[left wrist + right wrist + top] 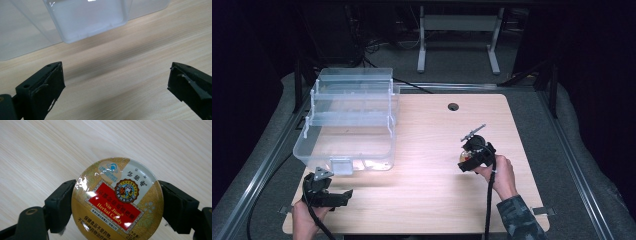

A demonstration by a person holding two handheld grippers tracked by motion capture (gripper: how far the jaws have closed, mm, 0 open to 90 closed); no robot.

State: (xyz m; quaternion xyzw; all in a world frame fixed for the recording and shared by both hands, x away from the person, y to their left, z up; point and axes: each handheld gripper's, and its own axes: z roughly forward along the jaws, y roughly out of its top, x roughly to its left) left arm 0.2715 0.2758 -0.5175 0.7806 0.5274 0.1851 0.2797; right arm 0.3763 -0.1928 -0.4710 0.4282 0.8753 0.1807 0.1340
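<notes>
Pale wood-grain tabletop (pixel 432 195) stretches out under a dim room, with dark curtains and a metal frame stand at the back.

Nearest the person's edge, the left gripper (pixel 343 196) lies low at the front left corner of the table, held by the left hand (pixel 304 216) with its cable trailing off the edge. Its jaws are spread wide with nothing between them; in the left gripper view (pixel 116 80) bare wood shows between the two black pads, which point toward the clear box just beyond.

Farther in and to the right, the right hand (pixel 501 175) comes up from the bottom edge, camouflage sleeve (pixel 519 220) showing, wrist bent so that the right gripper (pixel 464 161) points left and toward the middle of the table, raised a little above the wood. Its jaws pinch a round candy tin (pixel 117 200), one pad on each side of the rim, the printed gold and red lid facing the camera. In the high view the tin (pixel 463 158) is a small bright spot at the gripper's tip, well apart from the box.

Farthest, at the left rear, stands the clear plastic storage box (pixel 347 125), tiered trays opened upward, its front latch (pixel 342 166) near the left gripper.
</notes>
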